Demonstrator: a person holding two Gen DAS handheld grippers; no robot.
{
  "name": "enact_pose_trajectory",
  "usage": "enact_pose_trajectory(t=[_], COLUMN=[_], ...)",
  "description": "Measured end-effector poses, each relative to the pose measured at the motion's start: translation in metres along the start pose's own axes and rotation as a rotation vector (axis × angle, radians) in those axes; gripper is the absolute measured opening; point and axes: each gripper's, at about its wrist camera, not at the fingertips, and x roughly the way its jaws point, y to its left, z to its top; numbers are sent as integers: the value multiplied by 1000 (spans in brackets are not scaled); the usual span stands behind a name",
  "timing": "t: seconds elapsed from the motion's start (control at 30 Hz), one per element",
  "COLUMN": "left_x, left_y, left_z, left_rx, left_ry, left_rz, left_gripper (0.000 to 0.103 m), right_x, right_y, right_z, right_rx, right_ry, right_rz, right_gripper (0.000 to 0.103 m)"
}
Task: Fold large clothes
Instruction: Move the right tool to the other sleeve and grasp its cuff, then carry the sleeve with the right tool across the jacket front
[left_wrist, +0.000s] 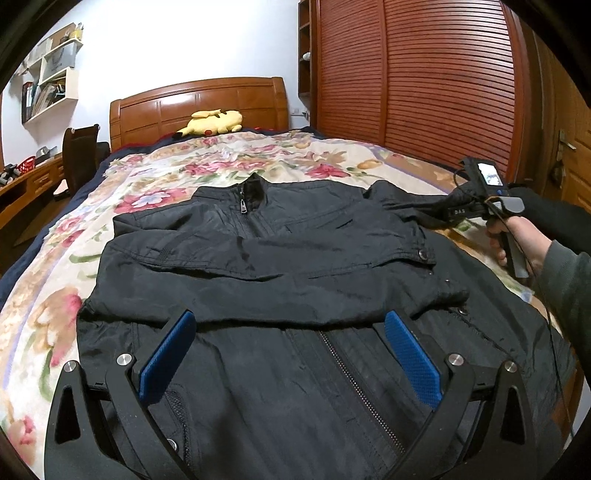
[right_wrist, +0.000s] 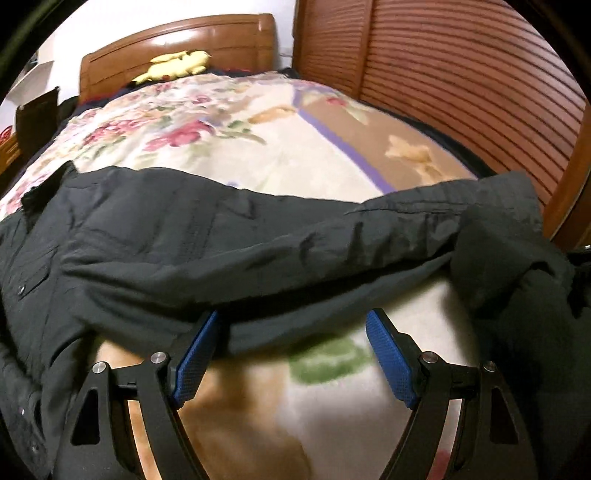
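As both grippers (left_wrist: 291, 347) gape: 1 jacket (left_wrist: 280, 258).

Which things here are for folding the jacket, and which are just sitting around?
For the job:
- black jacket
- its right sleeve
- left claw, open
- right claw, open at the sleeve
- bed blanket underneath

Just lying about:
- yellow plush toy
- wall shelves
- chair
- wardrobe
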Motion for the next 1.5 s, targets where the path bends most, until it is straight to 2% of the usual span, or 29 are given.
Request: enact_pose_trajectory(t=[0.17, 0.23, 0.3, 0.33, 0.37, 0.5, 0.77, 0.97, 1.2, 1.37, 1.5], left_x=[1, 2, 3, 3, 3, 0, -6, -8, -9, -11, -13], left_y=[1, 1, 0, 0, 0, -1, 3, 7, 7, 8, 9], left_z=[-1, -1, -1, -1, -1, -2, -4, -3, -4, -4, -4], left_rx=[-6, -7, -4, -1, 1, 5, -6, -22, -21, -26, -26], left_ry=[6, 9, 13, 14, 13, 5, -2, -5, -6, -6, -6], left_rz=[-6, -8, -7, -6, -4, 0, -2, -3, -1, -2, -2], left_gripper=[102, 102, 102, 102, 102, 102, 102, 102, 102, 102, 102], right_x=[19, 21, 24, 26, 26, 26, -42, -84, -98, -78, -76], right_y=[0, 5, 11, 13, 17, 30, 53, 92, 130, 115, 100], right_z=[4, 7, 12, 14, 14, 21, 39, 30, -13, -38, -46], right_rx=[58, 48, 17, -3, -25, -110, -166, -266, -407, -417, -356], right_ry=[38, 35, 25, 26, 35, 11, -216, -301, -286, -205, -139], right_rz=[51, 58, 85, 99, 111, 67, 43, 120, 250, 303, 354], right_gripper=[79, 70, 40, 28, 11, 4, 2, 2, 2, 2, 2])
